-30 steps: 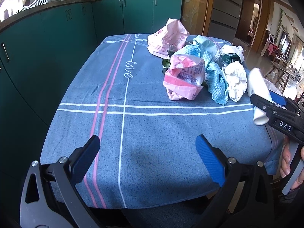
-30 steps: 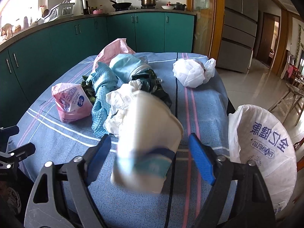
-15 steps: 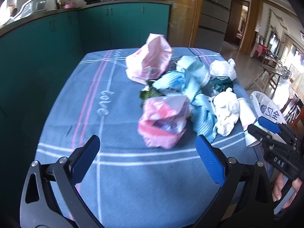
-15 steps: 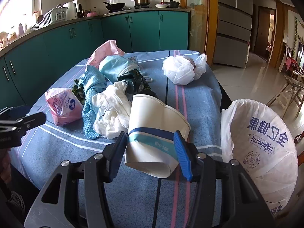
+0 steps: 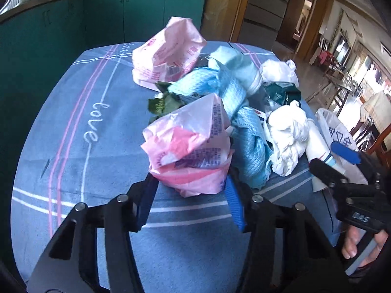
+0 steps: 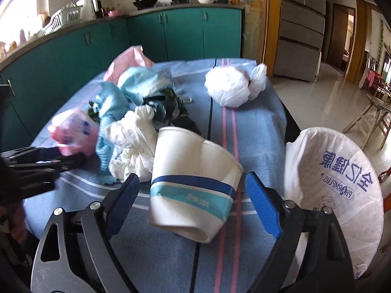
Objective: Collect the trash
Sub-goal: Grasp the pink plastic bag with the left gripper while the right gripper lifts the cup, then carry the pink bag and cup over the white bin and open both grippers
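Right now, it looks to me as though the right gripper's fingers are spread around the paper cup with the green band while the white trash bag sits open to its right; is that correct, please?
Nearly: the band is blue, not green. The right wrist view shows the right gripper opening, its fingers spread around the paper cup with dark and light blue stripes, and the white trash bag open to its right.

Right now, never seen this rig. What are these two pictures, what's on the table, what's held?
No robot: a person holds a two-finger tool in each hand, each with a fisheye camera looking along its fingers, one picture per tool. Trash lies on the blue tablecloth: bags, a blue cloth, a white wad. The left tool is closing on the near pink bag, pads at its sides. The right tool is opening; a paper cup sits between its pads, untouched. A white bin bag gapes alongside.
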Available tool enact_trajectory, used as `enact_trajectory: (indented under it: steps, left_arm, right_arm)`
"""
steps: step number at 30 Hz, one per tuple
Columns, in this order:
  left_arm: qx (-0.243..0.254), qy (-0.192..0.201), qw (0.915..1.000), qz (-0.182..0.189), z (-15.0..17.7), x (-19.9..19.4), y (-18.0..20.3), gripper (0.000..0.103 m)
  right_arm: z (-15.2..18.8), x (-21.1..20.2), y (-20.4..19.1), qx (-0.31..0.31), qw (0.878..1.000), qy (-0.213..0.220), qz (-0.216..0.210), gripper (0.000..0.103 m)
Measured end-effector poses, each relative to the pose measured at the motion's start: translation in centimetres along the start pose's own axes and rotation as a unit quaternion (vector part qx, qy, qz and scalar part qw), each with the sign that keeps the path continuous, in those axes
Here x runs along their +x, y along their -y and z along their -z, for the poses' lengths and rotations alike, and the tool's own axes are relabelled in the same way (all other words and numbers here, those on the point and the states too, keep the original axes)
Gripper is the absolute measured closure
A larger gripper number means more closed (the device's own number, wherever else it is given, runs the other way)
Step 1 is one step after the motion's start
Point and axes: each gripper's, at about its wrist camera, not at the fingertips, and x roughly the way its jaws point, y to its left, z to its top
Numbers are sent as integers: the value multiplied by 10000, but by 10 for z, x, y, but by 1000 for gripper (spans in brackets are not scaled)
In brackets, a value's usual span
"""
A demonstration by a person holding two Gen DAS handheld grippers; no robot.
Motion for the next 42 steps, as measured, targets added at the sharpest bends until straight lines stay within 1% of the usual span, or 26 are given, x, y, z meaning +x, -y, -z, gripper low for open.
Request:
enact_trajectory:
  steps: [2,4,5,6,7,8,9,10,13,17,20,23,26,29,32,35,37,40,42]
  left_arm:
    - [-57,64,10000,0,5,-10,-7,49]
    - [-92,180,9998,82,11,-24,-12,49]
    - [-87,239,9996,95,14,-31,-14,49]
    - [-78,266,9996,87,16,-34,-14,49]
    - [-56,308,9995,50,18,-39,-15,49]
    - [-65,327,9994,42,20,-43,-16,49]
    - [-85,344,9994,53,22,-47,-17,49]
    - [-99,353,9993,73,24,-50,-17,49]
    - [-89,372,9992,65,28,-56,-16,49]
    - [-51,337,9994,81,30,-56,-12,49]
    - [-13,317,9995,76,32,-55,-10,48]
    - [2,282,9996,31,34,-54,-9,48]
    - [-9,285,9996,27,34,-54,-9,48]
    - [-9,326,9995,19,35,-57,-8,48]
    - [46,381,9992,57,34,-62,-1,48]
    - [197,439,9987,195,29,-66,14,48]
    - [334,455,9978,359,24,-67,30,48]
    - [651,462,9944,694,13,-65,64,48]
    - [973,474,9888,1024,3,-60,97,48]
  right_arm:
    - [0,7,-4,24,9999,-90,-70,16]
    - [1,11,-7,12,9999,-125,-64,17]
    - [2,11,-9,-30,9999,-131,-61,21]
    - [3,10,-11,-84,9999,-107,-65,35]
    - [3,10,-12,-116,9999,-102,-62,39]
    - [3,10,-13,-131,9999,-95,-59,40]
    - [3,8,-12,-112,9999,-73,-100,44]
    - [2,5,-11,-96,9999,-23,-129,52]
    - [0,-5,-8,-47,9997,103,-211,61]
    - [2,-7,1,4,9998,4,-220,62]
    - [6,-2,9,129,9998,-110,-93,56]
    - [8,6,17,301,9993,-204,-64,55]
    - [6,6,19,387,9991,-128,-120,56]
    - [4,-1,22,432,9987,25,-264,56]
    - [3,-13,26,425,9986,246,-209,56]
    - [1,-31,42,535,9974,480,-16,56]
    - [2,-49,63,702,9950,676,234,56]
    - [6,-73,99,1031,9878,930,707,56]
    - [12,-88,123,1260,9816,1040,986,56]
